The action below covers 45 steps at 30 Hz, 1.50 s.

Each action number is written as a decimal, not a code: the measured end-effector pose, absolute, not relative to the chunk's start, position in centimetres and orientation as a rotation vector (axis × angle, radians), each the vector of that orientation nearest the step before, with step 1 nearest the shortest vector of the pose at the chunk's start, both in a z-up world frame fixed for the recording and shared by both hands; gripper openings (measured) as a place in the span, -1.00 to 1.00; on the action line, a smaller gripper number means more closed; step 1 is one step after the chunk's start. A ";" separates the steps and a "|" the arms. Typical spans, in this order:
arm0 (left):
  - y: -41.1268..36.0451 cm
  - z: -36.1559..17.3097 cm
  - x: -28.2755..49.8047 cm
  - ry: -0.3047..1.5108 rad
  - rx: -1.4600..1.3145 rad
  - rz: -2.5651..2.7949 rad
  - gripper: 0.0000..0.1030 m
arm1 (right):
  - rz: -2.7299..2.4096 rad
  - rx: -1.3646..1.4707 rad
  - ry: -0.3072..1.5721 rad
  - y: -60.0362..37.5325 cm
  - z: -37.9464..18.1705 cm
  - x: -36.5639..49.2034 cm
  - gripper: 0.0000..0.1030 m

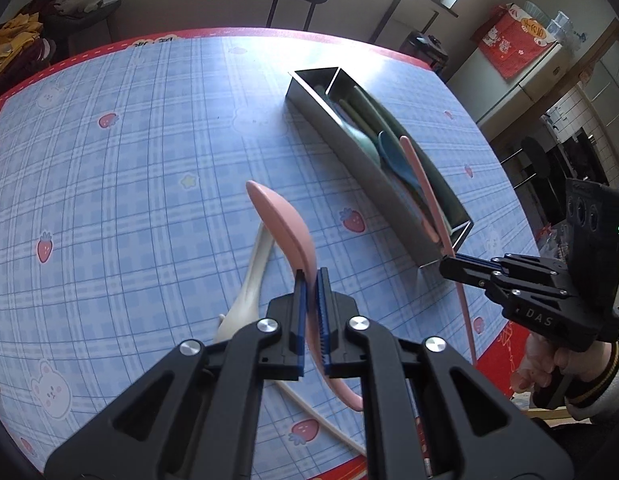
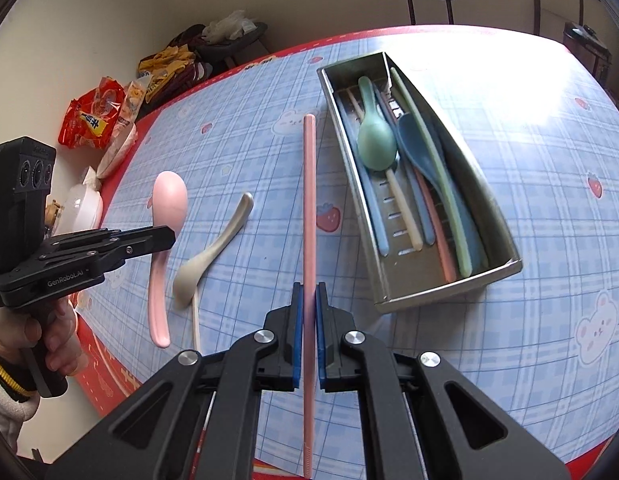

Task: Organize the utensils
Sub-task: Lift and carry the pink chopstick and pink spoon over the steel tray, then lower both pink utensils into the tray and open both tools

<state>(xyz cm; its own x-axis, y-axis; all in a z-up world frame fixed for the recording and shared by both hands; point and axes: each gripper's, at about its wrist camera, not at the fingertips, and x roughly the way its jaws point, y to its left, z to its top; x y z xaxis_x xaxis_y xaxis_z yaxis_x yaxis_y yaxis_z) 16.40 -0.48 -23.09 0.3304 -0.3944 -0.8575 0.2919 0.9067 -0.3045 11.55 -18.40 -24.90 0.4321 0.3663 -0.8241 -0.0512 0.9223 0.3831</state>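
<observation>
Left gripper (image 1: 312, 280): jaws clamped tight on the handle of a pink spoon (image 1: 283, 220), pads on either side of the stem just below the bowl. Bowl sticking out forward and up past the fingertips, clear of the surface (image 1: 129, 180); handle end curling back under the jaws toward the camera. Seen from the right wrist view, same spoon (image 2: 169, 200) hanging crosswise in that gripper (image 2: 165, 238), bowl above, handle below.

Right gripper (image 2: 309, 292): jaws closed on a pink chopstick (image 2: 309, 200), gripped somewhere near mid-length. Long part running straight ahead between the blue pads (image 2: 296, 320), tip pointing toward the far side of the surface (image 2: 549, 160); ridged end trailing back below the jaws. In the left wrist view, chopstick (image 1: 419, 176) held upright in the right gripper (image 1: 449, 266), its upper part crossing in front of the near end of the metal tray (image 1: 349, 136).

Metal tray (image 2: 505, 232) lying to the right of the held chopstick, well apart from both jaws. Inside it: a green spoon (image 2: 375, 144), a blue spoon (image 2: 419, 148), and several chopsticks in blue, cream, pink and green.

On the surface between the two grippers: a cream spoon (image 2: 213, 252), bowl nearest, with a cream chopstick (image 2: 196, 320) poking out beneath it.
</observation>
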 end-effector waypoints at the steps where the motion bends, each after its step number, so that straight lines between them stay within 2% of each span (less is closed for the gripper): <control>1: -0.8 -22.5 16.6 1.141 -0.104 -0.458 -0.82 | 0.258 0.317 1.091 -18.8 -24.6 11.9 -0.88; 7: -3.5 -20.4 18.6 1.111 -0.104 -0.502 -0.82 | 0.214 0.296 1.062 -21.7 -23.4 13.9 -0.88; 16: -8.4 -20.2 22.7 1.105 -0.135 -0.539 -0.82 | 0.177 0.222 1.030 -24.5 -21.9 17.5 -0.88; 45: -12.5 -24.9 31.5 1.209 -0.238 -0.468 -0.83 | 0.197 0.172 1.097 -24.1 -25.2 22.1 -0.88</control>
